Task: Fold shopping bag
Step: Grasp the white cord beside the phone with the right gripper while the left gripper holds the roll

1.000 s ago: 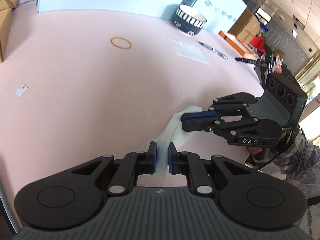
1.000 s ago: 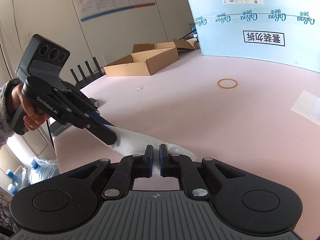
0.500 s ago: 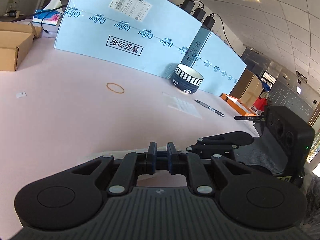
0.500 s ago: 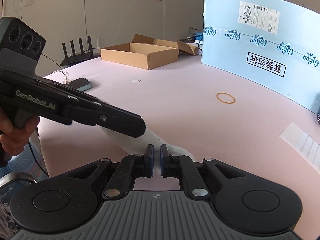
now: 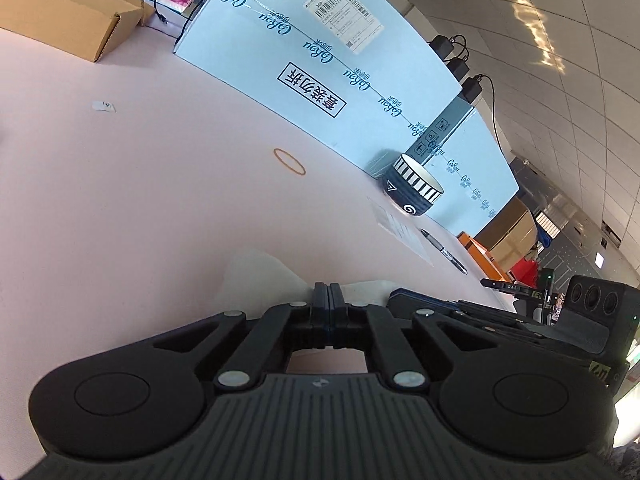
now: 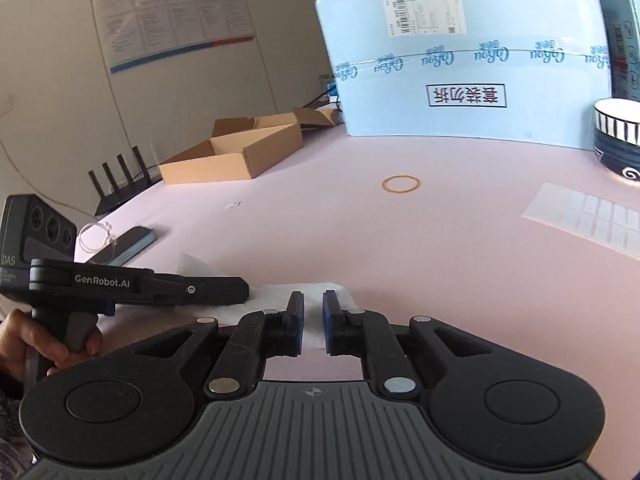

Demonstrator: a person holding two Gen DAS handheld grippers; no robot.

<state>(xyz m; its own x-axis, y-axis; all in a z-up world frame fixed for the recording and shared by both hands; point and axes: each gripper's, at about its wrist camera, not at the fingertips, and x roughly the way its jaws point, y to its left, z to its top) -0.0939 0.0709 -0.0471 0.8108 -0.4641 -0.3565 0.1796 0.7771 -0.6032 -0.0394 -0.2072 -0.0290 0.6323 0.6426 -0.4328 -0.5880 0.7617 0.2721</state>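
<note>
Left gripper (image 5: 330, 300) pinched tight on white shopping bag (image 5: 260, 276) to anchor it, right gripper (image 6: 313, 322) slightly parted, releasing the fold

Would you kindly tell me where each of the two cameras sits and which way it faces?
Left wrist: sits on the left gripper, looking along its shut jaws over the white bag toward the blue carton; the right gripper shows at right.
Right wrist: sits on the right gripper, jaws open over the bag, facing the carton; the left gripper and hand show at left.
Shared: rubber band, striped bowl.
</note>
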